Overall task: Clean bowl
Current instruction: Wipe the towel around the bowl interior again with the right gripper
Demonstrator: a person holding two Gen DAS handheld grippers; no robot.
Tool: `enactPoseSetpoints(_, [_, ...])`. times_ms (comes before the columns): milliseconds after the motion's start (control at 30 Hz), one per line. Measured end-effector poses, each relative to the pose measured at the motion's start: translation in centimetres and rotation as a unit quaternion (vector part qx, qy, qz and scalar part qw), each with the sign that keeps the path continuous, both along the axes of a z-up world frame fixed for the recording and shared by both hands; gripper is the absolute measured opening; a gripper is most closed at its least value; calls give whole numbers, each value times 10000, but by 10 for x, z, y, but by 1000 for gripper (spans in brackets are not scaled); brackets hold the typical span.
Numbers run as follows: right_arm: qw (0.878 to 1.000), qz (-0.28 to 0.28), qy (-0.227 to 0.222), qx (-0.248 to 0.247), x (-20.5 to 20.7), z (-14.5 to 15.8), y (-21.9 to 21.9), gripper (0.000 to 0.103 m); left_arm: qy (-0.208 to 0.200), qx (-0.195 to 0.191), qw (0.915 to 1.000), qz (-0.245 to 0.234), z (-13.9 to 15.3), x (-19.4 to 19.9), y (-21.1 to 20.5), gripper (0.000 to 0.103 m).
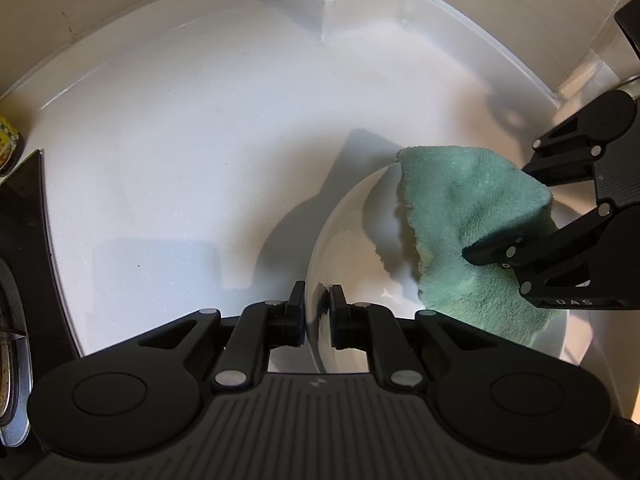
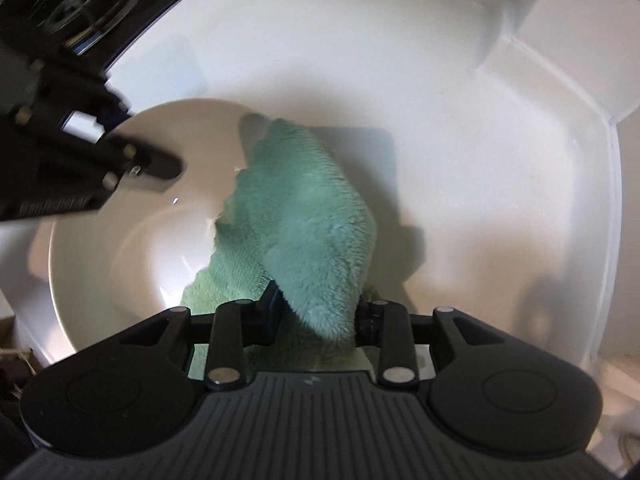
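Note:
A white bowl [image 1: 344, 224] rests on the white counter. My left gripper [image 1: 317, 312] is shut on the bowl's rim, one pad inside and one outside. In the right wrist view the bowl [image 2: 120, 216] lies at left, with the left gripper [image 2: 120, 136] on its far rim. My right gripper [image 2: 316, 312] is shut on a green fluffy cloth [image 2: 304, 216] that lies inside the bowl and over its right rim. In the left wrist view the cloth [image 1: 472, 232] hangs from the right gripper [image 1: 516, 216] into the bowl.
The white counter [image 1: 180, 160] ends at a raised white backsplash and corner post [image 1: 320, 4]. A black stove with a burner [image 2: 92, 4] lies to the left. A small jar [image 1: 8, 144] stands at the counter's left edge.

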State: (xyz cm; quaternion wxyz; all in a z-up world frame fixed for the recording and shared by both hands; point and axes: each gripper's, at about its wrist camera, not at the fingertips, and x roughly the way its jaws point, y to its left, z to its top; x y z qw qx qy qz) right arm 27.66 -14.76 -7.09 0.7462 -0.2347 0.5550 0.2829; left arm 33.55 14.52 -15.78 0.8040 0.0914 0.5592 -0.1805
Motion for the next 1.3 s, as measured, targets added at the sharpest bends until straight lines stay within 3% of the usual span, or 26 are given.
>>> enactPoseSetpoints(133, [9989,454,113,-11,2,-3,2,25,6,17,9999,-143,7,3,0,11])
enactPoseSetpoints(267, [9926,1193,165,-131,17,-21,35,24,86,-26,9995,-293,10,14,-1,11])
enactPoseSetpoints(467, [9687,2470,19,-263,28,-20,56,24,200,292,9982,-481,4,23,-8,10])
enactPoseSetpoints(533, [9634,2660,-16,-338,35,-21,65,25,172,371,9981,-454,2,22,-8,9])
enactPoseSetpoints(600, [9689,2449,-77,-348,42,-23,71,25,166,345,9988,-319,1,20,-6,8])
enactPoseSetpoints(667, [9844,1750,-43,-188,49,-25,71,25,133,357,9992,-151,1,17,-6,9])
enactPoseSetpoints(733, [9980,619,106,66,50,-27,58,25,46,354,9994,23,0,14,-8,9])
enactPoseSetpoints(800, [9998,-63,101,141,41,-29,48,25,0,308,9994,128,-1,12,-7,9])
enactPoseSetpoints(933, [9972,-682,160,278,10,-30,24,25,-45,188,9996,195,-3,10,-7,9])
enactPoseSetpoints(1067, [9983,-417,278,282,-1,-28,17,24,-64,199,9997,102,14,2,2,9])
enactPoseSetpoints(1300, [9943,1051,181,25,13,-30,31,23,-16,87,9999,-147,19,1,13,9])
